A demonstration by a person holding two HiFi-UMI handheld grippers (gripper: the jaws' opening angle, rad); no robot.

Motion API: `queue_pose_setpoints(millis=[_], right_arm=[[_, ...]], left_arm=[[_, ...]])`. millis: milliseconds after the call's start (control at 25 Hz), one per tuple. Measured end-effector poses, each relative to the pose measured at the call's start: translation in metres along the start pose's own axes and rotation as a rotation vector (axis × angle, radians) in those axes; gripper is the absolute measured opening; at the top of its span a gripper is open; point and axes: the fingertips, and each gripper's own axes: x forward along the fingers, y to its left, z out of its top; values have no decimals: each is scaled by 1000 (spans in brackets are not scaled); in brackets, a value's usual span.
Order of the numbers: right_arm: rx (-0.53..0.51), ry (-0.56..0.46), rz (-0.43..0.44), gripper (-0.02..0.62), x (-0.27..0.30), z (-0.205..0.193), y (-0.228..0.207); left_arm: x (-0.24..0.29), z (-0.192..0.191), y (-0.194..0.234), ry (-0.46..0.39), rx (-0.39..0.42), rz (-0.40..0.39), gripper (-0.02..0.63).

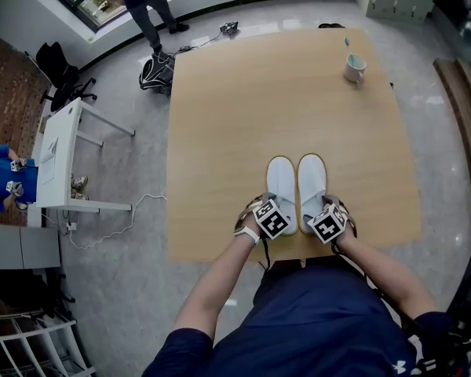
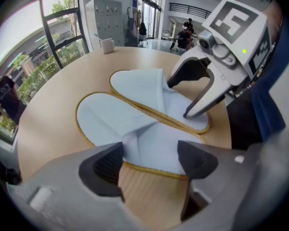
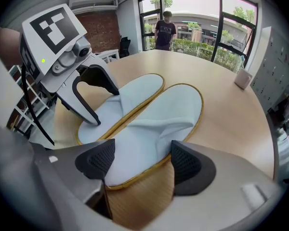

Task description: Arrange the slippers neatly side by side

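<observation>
Two white slippers with yellow trim lie side by side, toes pointing away, near the front edge of the wooden table. My left gripper stands open at the heel of the left slipper; in the left gripper view that slipper lies just ahead of my left gripper, its heel between the spread jaws. My right gripper stands open at the heel of the right slipper. In the right gripper view the right slipper reaches in between the jaws of my right gripper. Neither gripper clamps anything.
A white mug stands at the table's far right. On the floor to the left are a white desk, a black backpack and a cable. A person stands by the window. A bench runs along the right.
</observation>
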Motion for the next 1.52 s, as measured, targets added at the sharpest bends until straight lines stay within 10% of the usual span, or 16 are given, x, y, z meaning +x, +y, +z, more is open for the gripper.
queue_pose_setpoints(millis=[320, 520, 640, 840, 1160, 1520], right_arm=[[26, -36, 12, 374, -6, 4, 0], [127, -179, 52, 374, -44, 13, -3], [209, -288, 136, 366, -74, 23, -5], [341, -518, 381, 94, -132, 62, 15], [353, -744, 365, 11, -189, 115, 11], [300, -762, 296, 11, -201, 110, 10]], left_arm=[[-4, 1, 1, -21, -25, 18, 367], [-50, 15, 0, -225, -194, 79, 399], [-98, 26, -3, -400, -310, 118, 311], [-171, 53, -14, -667, -527, 103, 5], [-205, 94, -29, -784, -416, 161, 5], [-202, 92, -37, -778, -474, 98, 5]])
